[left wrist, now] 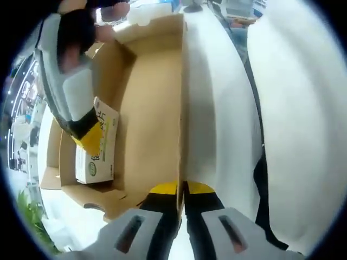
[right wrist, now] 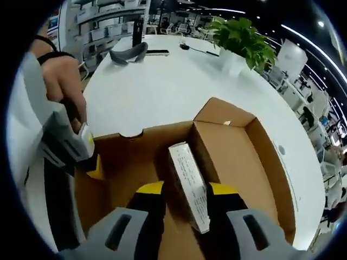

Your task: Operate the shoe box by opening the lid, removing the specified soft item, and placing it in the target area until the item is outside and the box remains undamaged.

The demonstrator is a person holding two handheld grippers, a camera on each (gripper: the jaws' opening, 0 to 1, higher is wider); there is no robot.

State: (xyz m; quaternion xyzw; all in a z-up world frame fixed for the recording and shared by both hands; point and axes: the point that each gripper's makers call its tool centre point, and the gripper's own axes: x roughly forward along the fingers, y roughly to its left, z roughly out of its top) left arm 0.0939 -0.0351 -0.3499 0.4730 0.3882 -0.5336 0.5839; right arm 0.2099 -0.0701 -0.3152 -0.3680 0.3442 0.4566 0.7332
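A brown cardboard shoe box [right wrist: 271, 162] lies open on the white table. My left gripper [left wrist: 181, 188] is shut on the edge of the raised lid [left wrist: 157, 97], one jaw on each side of the cardboard. In the right gripper view it stands at the left [right wrist: 91, 157], a hand holding it. A white pack with green print [right wrist: 184, 162] stands on edge inside the box. My right gripper [right wrist: 186, 189] straddles the pack, its jaws pressed against both faces. In the left gripper view the right gripper [left wrist: 92, 135] reaches down onto the pack [left wrist: 100, 157].
The round white table [right wrist: 162, 81] stretches away beyond the box. A grey curved object [right wrist: 127, 54] and a dark flat item [right wrist: 157, 52] lie near its far edge. A green potted plant [right wrist: 241, 38] stands at the far right. An office room lies behind.
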